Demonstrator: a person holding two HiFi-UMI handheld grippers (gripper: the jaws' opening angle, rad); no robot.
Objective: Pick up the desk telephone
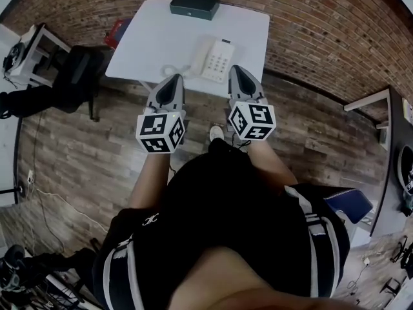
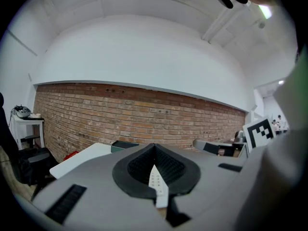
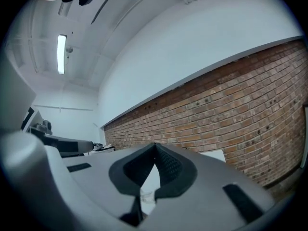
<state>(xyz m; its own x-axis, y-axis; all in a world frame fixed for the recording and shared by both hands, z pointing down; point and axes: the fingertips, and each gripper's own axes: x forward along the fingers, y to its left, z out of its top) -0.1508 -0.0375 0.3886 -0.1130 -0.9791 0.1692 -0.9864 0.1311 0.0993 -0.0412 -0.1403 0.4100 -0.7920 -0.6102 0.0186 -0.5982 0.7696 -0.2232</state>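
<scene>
Table: white, upper centre of the head view; its near edge is just beyond both tools, so a push instead of a lift could shove things along the top.
Desk telephone: white, on the table's near half, between the two tool tips; the handset may slip off its cradle if the body tilts.
Dark box: at the table's far edge, well apart from the phone; little risk.
Left gripper: jaws closed together, nothing held; it must open first or it will only nudge the phone.
Right gripper: jaws likewise closed and empty; same risk.
Cord: coiled, left of the phone; could snag the left tool.
Writing: none readable; the cubes show only square markers.
</scene>
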